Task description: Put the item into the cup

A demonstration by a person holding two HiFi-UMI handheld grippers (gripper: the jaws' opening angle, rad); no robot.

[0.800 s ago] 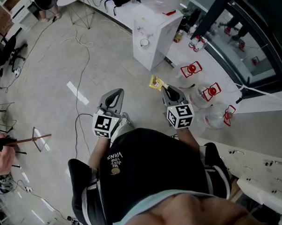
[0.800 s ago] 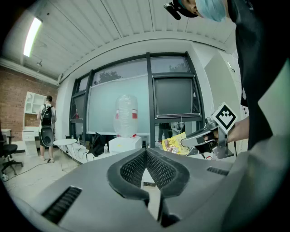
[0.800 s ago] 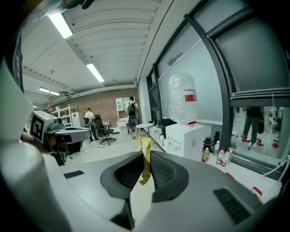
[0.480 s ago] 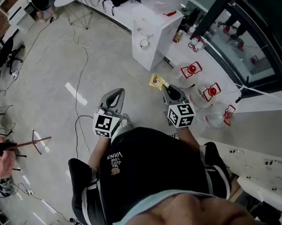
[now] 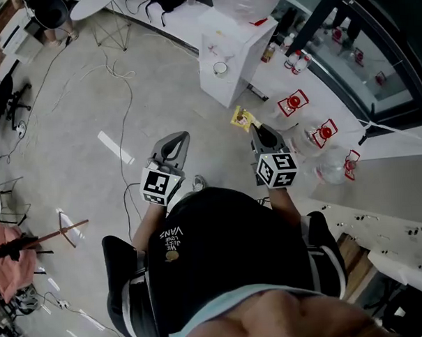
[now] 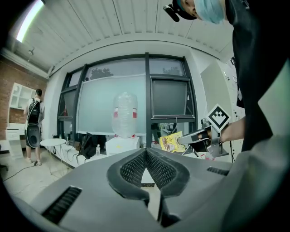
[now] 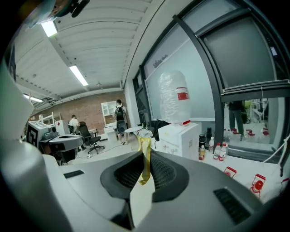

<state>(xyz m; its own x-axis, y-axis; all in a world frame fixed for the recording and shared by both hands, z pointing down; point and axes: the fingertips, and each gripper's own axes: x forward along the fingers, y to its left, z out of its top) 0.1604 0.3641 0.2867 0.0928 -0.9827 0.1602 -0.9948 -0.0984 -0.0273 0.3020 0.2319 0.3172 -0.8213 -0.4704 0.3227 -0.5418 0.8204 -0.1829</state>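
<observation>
My right gripper (image 5: pixel 259 132) is shut on a small yellow packet (image 5: pixel 242 118), held in the air in front of the person's body. In the right gripper view the packet (image 7: pixel 145 158) hangs as a thin strip pinched between the pads. A small cup (image 5: pixel 220 68) stands on the white water dispenser (image 5: pixel 228 48), farther ahead of the packet. My left gripper (image 5: pixel 172 146) is shut with nothing in it, level with the right one; its pads (image 6: pixel 136 167) meet. In the left gripper view the right gripper (image 6: pixel 183 140) shows with the packet (image 6: pixel 171 142).
Several empty water jugs with red labels (image 5: pixel 292 103) lie along the window wall at the right. Small bottles (image 5: pixel 297 61) stand beside the dispenser. Cables (image 5: pixel 121 98) run over the grey floor. People (image 7: pixel 119 115) and office chairs are at the far end of the room.
The dispenser and floor have shifted slightly in the head view. Both grippers keep their pose and grip, the packet a little farther right and higher.
</observation>
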